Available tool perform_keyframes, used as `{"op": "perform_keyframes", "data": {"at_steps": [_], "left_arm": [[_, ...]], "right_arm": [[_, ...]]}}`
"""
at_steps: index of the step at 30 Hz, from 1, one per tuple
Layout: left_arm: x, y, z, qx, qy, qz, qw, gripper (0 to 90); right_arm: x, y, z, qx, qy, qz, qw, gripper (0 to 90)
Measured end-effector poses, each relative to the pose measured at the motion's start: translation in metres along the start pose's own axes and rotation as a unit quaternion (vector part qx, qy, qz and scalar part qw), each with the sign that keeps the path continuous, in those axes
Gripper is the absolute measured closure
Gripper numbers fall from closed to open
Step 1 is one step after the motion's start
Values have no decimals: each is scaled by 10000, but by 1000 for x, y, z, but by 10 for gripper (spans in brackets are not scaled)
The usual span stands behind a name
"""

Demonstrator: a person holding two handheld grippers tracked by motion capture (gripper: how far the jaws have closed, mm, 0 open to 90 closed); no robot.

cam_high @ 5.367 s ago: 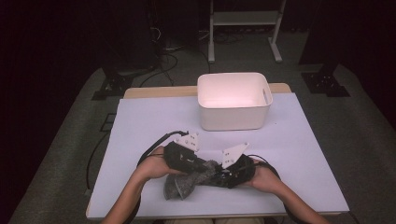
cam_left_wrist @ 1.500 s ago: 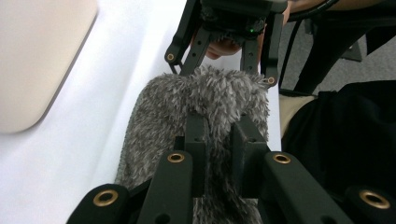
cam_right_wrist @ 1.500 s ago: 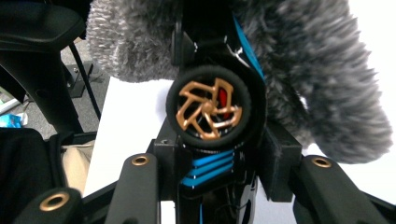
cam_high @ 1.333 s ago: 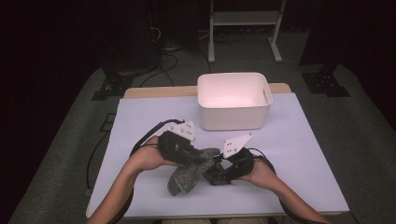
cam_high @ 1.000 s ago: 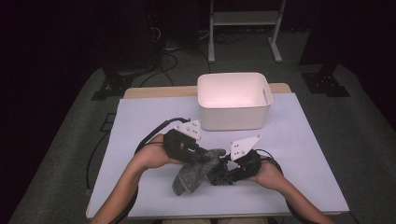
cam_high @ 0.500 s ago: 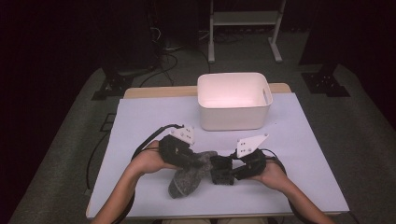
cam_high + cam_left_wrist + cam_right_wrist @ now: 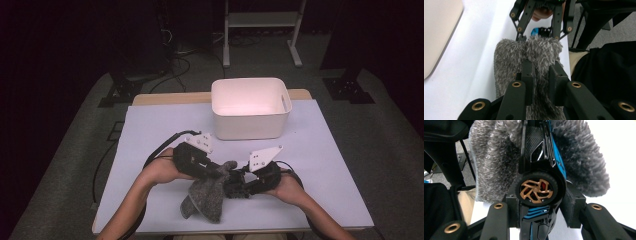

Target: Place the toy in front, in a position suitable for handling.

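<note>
A grey fuzzy sock [image 7: 205, 197] hangs over the table's near edge, between my two grippers. My left gripper [image 7: 219, 172] is shut on the sock's upper edge; in the left gripper view the pile [image 7: 511, 57] bulges around both jaws of the left gripper [image 7: 541, 75]. My right gripper [image 7: 236, 182] faces it and is shut on a black toy car [image 7: 536, 187] with blue trim and a bronze wheel. The right gripper [image 7: 539, 205] holds the car by its sides. The car's far end is buried in the sock [image 7: 491, 157]. A bit of blue car [image 7: 535, 31] peeks out behind the sock.
A white plastic bin [image 7: 250, 107] stands at the back centre of the pale table [image 7: 150, 130], well beyond both hands. Cables trail from each gripper across the table. The person's dark clothing lies just past the near edge.
The left gripper and the sock have shifted slightly toward the near edge. The right gripper has barely moved. Both grips are unchanged.
</note>
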State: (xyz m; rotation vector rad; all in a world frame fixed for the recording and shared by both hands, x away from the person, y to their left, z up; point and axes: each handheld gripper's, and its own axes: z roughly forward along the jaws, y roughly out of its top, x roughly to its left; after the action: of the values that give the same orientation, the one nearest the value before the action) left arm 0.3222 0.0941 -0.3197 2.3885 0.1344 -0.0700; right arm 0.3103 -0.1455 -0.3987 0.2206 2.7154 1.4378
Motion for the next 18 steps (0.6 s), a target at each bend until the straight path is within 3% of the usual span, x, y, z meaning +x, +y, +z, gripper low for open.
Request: {"op": "perform_keyframes", "data": {"at_steps": [9,12,15,18], "left_arm": [[1,-5,-2,89,21,18,10000,773],[1,-5,-6,-11,13,-27,10000,780],[-1,3,-8,-19,-1,61,10000,782],[-7,20,-4,124,-11,265,9996,782]], "right_arm": [[-1,-3,-2,-52,26,68,10000,549],[0,-5,-2,-93,16,78,9999,557],[1,-4,-1,-92,1,46,9999,558],[4,-2,3,-88,-49,-24,9999,558]]}}
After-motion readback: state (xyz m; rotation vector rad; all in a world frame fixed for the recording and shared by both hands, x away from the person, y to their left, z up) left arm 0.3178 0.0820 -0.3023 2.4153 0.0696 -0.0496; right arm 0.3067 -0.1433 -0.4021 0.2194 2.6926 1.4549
